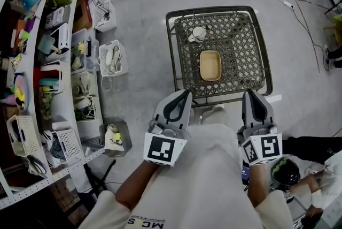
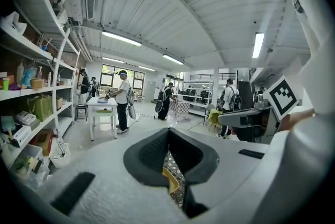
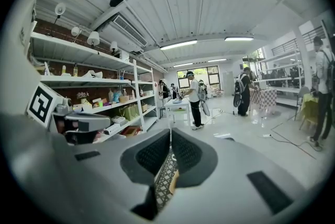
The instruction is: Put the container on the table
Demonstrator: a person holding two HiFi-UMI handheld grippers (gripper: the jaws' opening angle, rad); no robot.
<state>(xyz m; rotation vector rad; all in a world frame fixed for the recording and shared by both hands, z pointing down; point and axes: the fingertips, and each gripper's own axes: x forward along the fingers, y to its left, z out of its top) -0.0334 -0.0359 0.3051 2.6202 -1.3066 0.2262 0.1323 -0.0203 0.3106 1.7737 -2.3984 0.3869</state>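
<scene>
Your left gripper point(image 1: 187, 93) and right gripper point(image 1: 251, 95) are clenched empty, short of the table point(image 1: 243, 35).
Yellow container point(image 1: 210, 65) already sits mid-table, with a white cup point(image 1: 197, 33) toward the table's far-left corner; reaching in clenched could shove it into that cup.

Bright, even light falls from long ceiling tubes point(image 2: 121, 38) that burn out to white glare. Shadows on the pale floor point(image 1: 139, 19) are soft. Both tool views bow hard toward black corners; close up, my left tool point(image 2: 168, 130) and right tool point(image 3: 170, 133) look blurred.
</scene>
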